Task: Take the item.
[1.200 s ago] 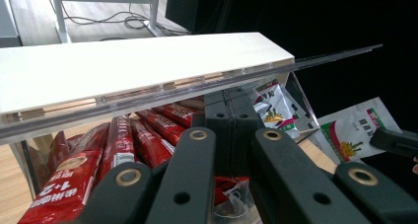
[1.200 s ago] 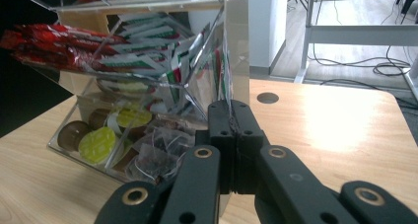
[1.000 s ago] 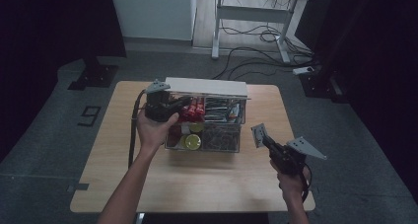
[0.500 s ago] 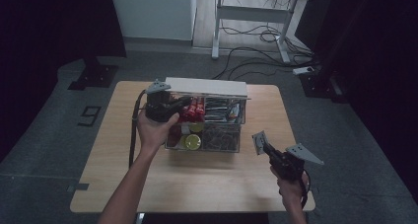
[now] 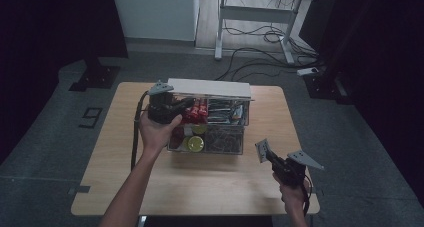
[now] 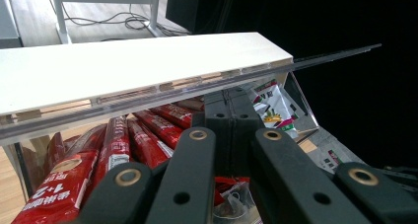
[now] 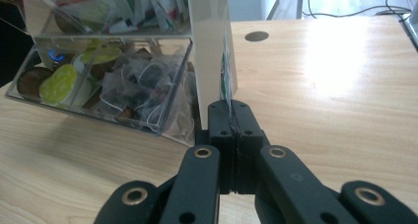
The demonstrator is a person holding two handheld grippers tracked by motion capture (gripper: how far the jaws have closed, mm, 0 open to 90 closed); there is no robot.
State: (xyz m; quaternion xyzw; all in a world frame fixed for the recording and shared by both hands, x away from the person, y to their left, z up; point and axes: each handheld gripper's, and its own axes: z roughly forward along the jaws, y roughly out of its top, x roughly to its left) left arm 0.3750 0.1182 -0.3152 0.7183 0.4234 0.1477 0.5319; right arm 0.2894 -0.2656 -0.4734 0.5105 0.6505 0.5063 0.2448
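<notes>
A clear organiser box (image 5: 222, 137) with a white lid (image 5: 210, 88) stands at the middle of the wooden table (image 5: 115, 182). My left gripper (image 5: 186, 105) is shut at the box's upper left. In the left gripper view its tips (image 6: 230, 114) lie just under the lid's clear front edge (image 6: 148, 98), above red sachets (image 6: 116, 147), and nothing shows between the jaws. My right gripper (image 5: 267, 157) hovers low over the table to the right of the box. It is shut on a thin flat sachet (image 7: 226, 68), which I see edge-on (image 5: 261, 150).
The lower drawer holds tea bags (image 7: 133, 88) and yellow-green pods (image 7: 58, 81). Bare table lies to the right of the box, with a dark round hole (image 7: 257, 36) in it. A desk frame (image 5: 255, 22) and cables stand on the floor beyond the table.
My right gripper has sunk toward the table with the sachet still in its jaws. The left gripper has stayed at the box.
</notes>
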